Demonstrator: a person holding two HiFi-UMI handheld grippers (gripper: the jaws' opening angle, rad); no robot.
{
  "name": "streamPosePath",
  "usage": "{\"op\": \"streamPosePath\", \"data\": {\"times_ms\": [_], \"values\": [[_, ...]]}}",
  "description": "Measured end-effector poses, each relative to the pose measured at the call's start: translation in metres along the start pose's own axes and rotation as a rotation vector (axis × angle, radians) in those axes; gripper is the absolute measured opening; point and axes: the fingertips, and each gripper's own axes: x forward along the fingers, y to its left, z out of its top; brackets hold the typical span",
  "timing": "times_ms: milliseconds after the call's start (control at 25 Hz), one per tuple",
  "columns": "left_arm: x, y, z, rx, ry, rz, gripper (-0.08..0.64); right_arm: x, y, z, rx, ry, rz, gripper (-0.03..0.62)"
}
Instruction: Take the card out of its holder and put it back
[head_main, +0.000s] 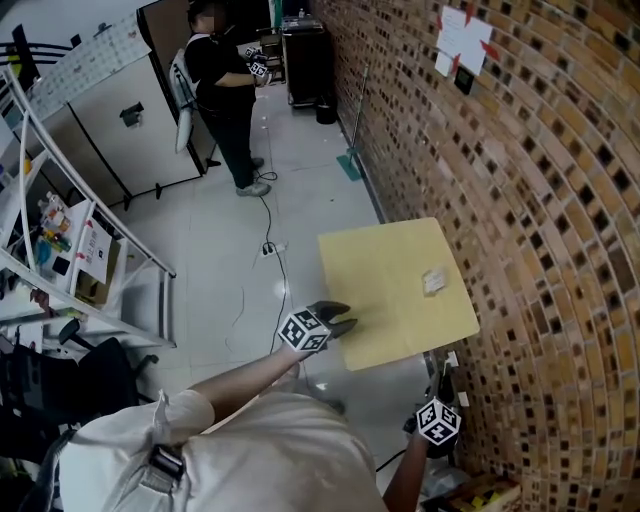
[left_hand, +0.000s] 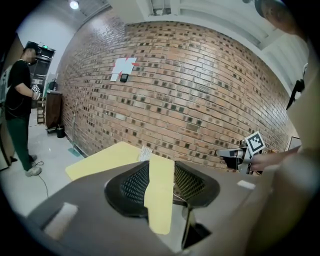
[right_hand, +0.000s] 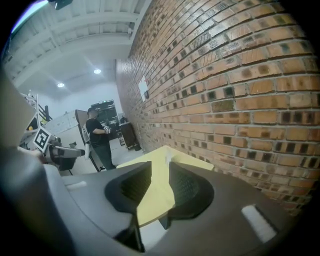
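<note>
Nearest the lens, a cream cloth shoulder and sleeve (head_main: 270, 450) of the camera's wearer. Beyond it, the grey two-jaw left gripper (left_hand: 160, 169) with its square-marker cube, held just off the near left corner of the square yellow-topped table (head_main: 380, 295). Aimed across the top and tipped slightly down, fingers apart, only bare table top showing between them. Off the table's near right corner and closer to the wearer, the matching right gripper (right_hand: 160, 167), also aimed at the table and tipped a little downward. Fingers likewise apart, nothing in the gap. On the table, toward its right edge beside the brown brick wall (head_main: 560, 250), the small pale card holder (head_main: 434, 281), well apart from both grippers. Too small to tell card from holder, so presumably card inside. Judged as the approach before the take-out, with nothing grasped yet. Next calls for carrying both grippers in over the table to the holder, steadying it with one pair of fingers and pinching the card's free edge with the other. Far beyond the table, a person in dark clothes (head_main: 225, 90) standing.
</note>
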Motion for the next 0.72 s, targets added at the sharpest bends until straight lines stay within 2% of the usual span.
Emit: {"op": "streamPosePath", "data": {"times_ms": [360,720], "values": [[0.002,0.03,0.006,-0.018,0.008,-0.041,0.181,0.022,0.009,0.0,0.026,0.027,-0.034,0.106],[-0.008,0.08,0.028,0.001,-0.007,-0.043,0.181,0.06,0.052,0.015,0.03,0.006,-0.016,0.106]]}}
